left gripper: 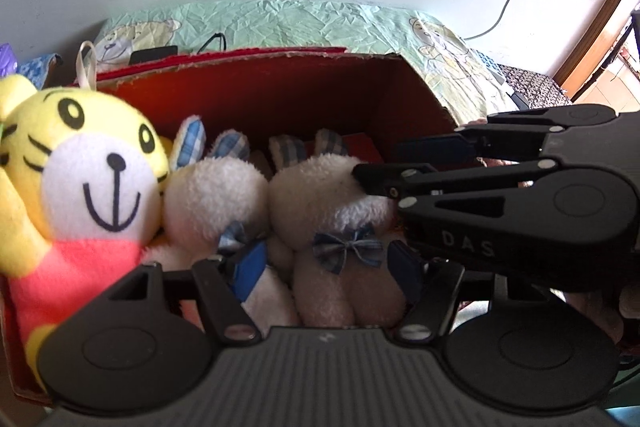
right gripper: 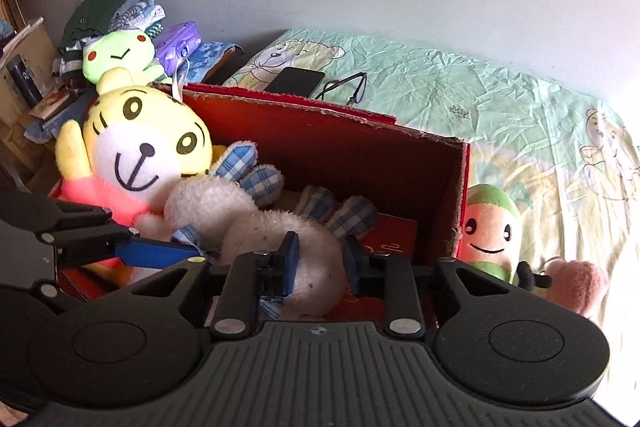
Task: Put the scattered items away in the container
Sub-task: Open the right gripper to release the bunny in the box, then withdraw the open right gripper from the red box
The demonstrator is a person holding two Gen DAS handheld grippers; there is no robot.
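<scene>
Both tongs reach into the red box on the bed. The right tongs are narrowed onto the head of a white bunny, probably seating it beside the tiger. The left tongs straddle both bunnies' bodies; whether they grip is unclear. An orange doll lies just outside the box.

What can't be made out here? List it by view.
- Left wrist view: the floor of the red cardboard box, covered by plush toys.
- Left wrist view: whether the left gripper jaws press the white bunny with the dark bow; fur hides the pads.
- Right wrist view: what the pink plush is; the body of the right gripper cuts it off.
</scene>
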